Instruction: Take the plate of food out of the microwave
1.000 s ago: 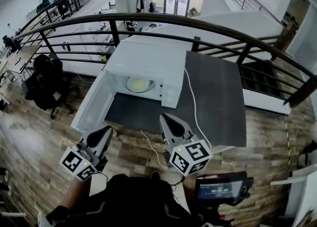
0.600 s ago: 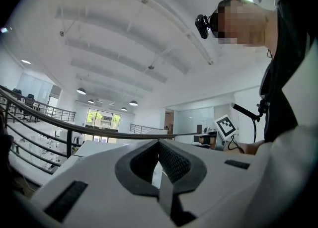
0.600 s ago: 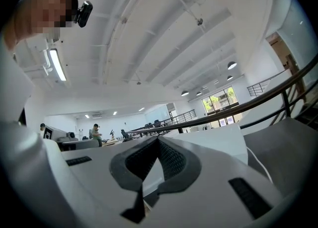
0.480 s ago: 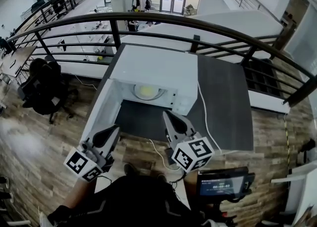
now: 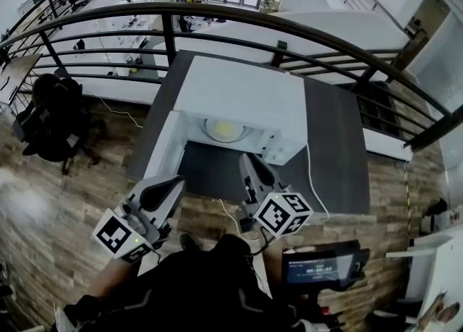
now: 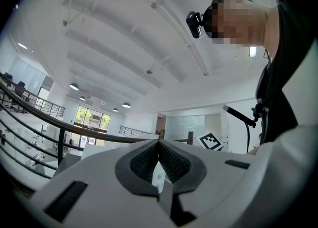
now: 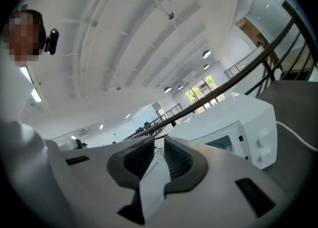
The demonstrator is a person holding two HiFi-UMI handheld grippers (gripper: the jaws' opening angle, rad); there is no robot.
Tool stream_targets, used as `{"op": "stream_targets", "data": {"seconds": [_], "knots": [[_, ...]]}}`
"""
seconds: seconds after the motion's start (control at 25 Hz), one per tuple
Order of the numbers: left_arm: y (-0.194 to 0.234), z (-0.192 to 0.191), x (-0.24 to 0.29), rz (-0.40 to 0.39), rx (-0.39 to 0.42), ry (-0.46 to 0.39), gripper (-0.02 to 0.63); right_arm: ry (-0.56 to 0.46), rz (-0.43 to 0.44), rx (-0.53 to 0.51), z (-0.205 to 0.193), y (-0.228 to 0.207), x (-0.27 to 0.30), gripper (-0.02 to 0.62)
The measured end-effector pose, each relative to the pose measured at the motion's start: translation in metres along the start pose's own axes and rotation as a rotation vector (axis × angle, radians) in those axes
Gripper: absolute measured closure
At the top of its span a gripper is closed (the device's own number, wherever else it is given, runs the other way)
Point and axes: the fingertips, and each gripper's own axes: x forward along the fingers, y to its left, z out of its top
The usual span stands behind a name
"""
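The white microwave [image 5: 242, 99] stands on a dark grey table [image 5: 336, 146] with its door [image 5: 158, 151] swung open to the left. Inside lies a plate of yellowish food [image 5: 226, 130]. My right gripper [image 5: 246, 158] hovers just in front of the open cavity; its jaws have just been opening and stand a narrow slit apart with nothing between them [image 7: 159, 140]. In the right gripper view the microwave [image 7: 233, 122] lies ahead to the right. My left gripper [image 5: 173, 182] is lower left, near the door's outer edge, with its pads meeting at the tips [image 6: 159, 142] and nothing held.
A black curved railing [image 5: 217, 14] runs behind the table, with a drop to a lower floor beyond. A white cable [image 5: 318, 182] trails over the table's right side. A screen on a stand [image 5: 322, 269] sits at lower right. A black chair [image 5: 47, 117] stands at left.
Both grippers have moved forward towards the microwave. The right one has come up to the open cavity and rolled a little. The microwave sits nearer and more central in the head view.
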Motion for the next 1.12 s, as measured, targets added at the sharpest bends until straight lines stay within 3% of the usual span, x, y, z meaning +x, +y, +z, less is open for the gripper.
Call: {"op": "stream_targets", "data": {"seconds": [0.2, 0.44, 0.56, 0.72, 0.88, 1.12], "knots": [[0.019, -0.004, 0.005, 0.042, -0.010, 0.016, 0.603, 0.047, -0.040, 0.149, -0.030, -0.036, 0.024, 0.512], [0.023, -0.005, 0.016, 0.114, 0.030, 0.049, 0.603, 0.100, -0.115, 0.471, -0.076, -0.104, 0.044, 0.408], [0.033, -0.006, 0.021, 0.161, 0.026, 0.062, 0.603, 0.112, -0.155, 0.569, -0.096, -0.139, 0.054, 0.385], [0.039, -0.010, 0.027, 0.210, 0.016, 0.084, 0.603, 0.147, -0.183, 0.712, -0.126, -0.173, 0.071, 0.295], [0.046, -0.007, 0.025, 0.263, 0.050, 0.100, 0.603, 0.162, -0.215, 0.810, -0.147, -0.196, 0.089, 0.252], [0.062, 0.004, 0.015, 0.356, 0.091, 0.119, 0.603, 0.165, -0.253, 0.923, -0.170, -0.220, 0.115, 0.250]]}}
